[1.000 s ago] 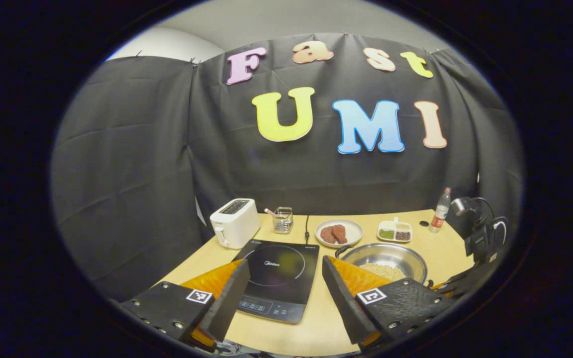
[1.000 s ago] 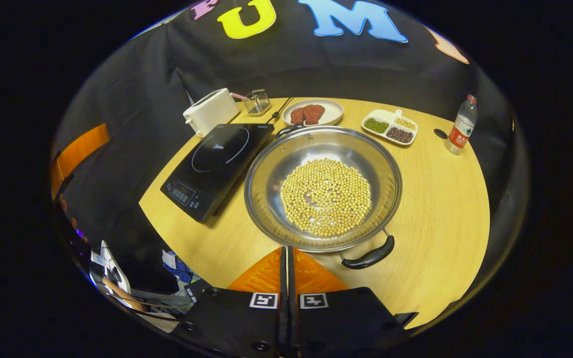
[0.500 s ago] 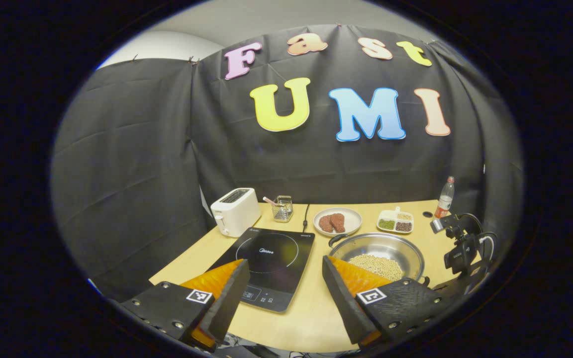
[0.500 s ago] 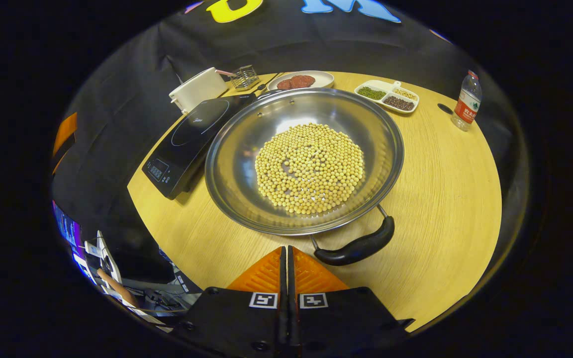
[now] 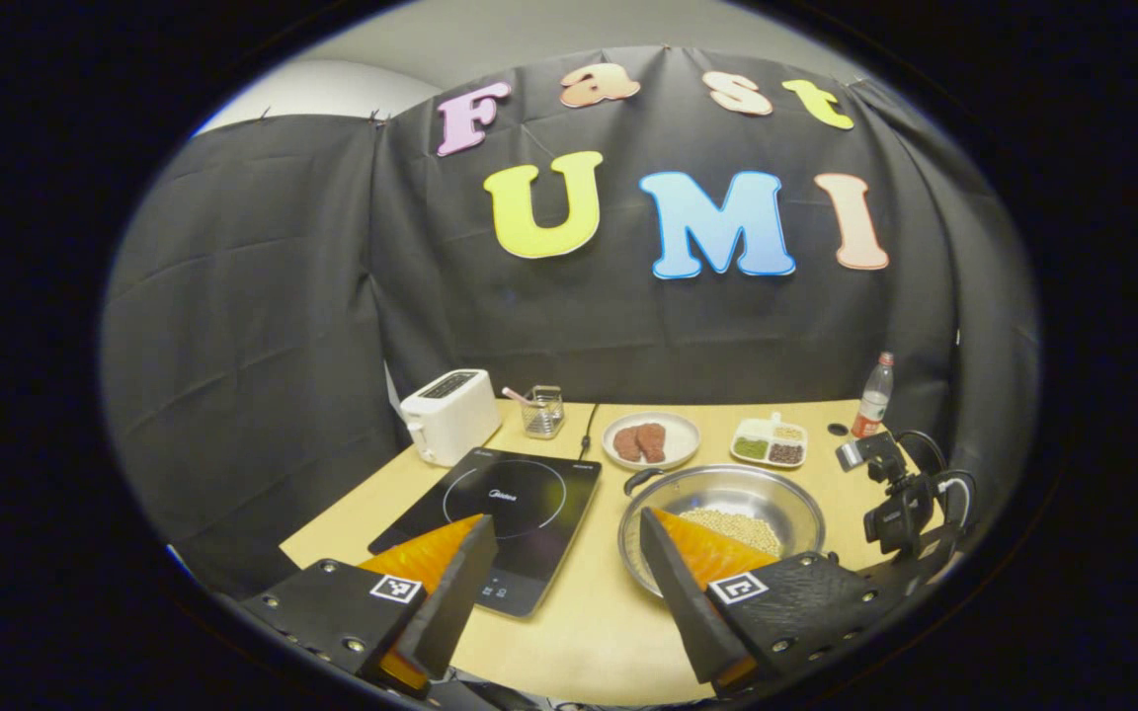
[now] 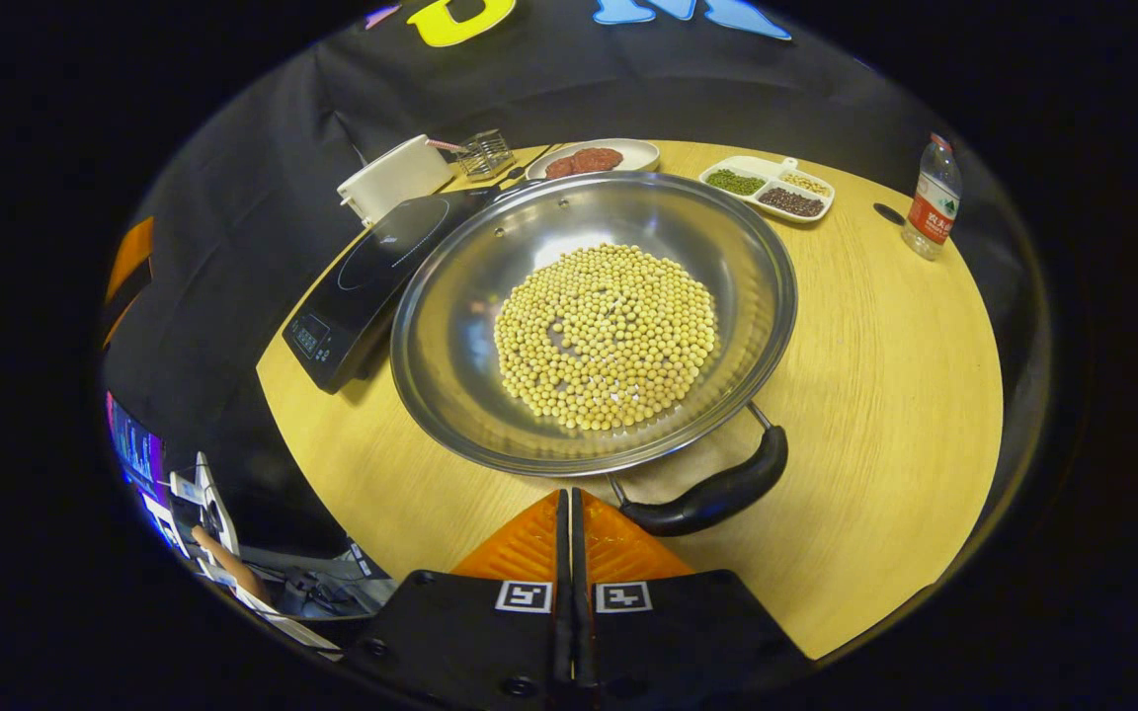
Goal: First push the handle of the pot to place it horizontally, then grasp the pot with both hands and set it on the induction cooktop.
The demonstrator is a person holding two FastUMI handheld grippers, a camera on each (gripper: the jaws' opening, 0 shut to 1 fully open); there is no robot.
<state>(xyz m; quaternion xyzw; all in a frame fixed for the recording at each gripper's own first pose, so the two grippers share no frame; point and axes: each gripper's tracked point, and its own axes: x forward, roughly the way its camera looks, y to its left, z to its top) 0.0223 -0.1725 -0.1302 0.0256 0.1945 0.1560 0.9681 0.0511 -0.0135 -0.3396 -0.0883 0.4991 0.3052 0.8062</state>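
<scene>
A steel pot (image 6: 450, 336) holding yellow beans (image 6: 604, 336) stands on the wooden table, right of the black induction cooktop (image 6: 362, 286). Its near black handle (image 6: 712, 494) points toward me, slanting up to the right. My right gripper (image 6: 569, 499) is shut with nothing in it, its tips just left of that handle's near end. In the left gripper view, my left gripper (image 5: 566, 533) hangs open above the table's front edge, between the cooktop (image 5: 500, 504) and the pot (image 5: 727, 494). The right gripper (image 5: 900, 504) shows beyond the pot's right side.
Along the back of the table (image 6: 875, 395) stand a white toaster (image 6: 391, 178), a wire basket (image 6: 485, 153), a plate of meat (image 6: 594, 158), a divided dish of beans (image 6: 772, 188) and a bottle (image 6: 930, 197). The table's front edge lies close below both grippers.
The right gripper has dropped closer to the pot's near handle. The left gripper has drawn back, so the cooktop and pot look smaller and farther off.
</scene>
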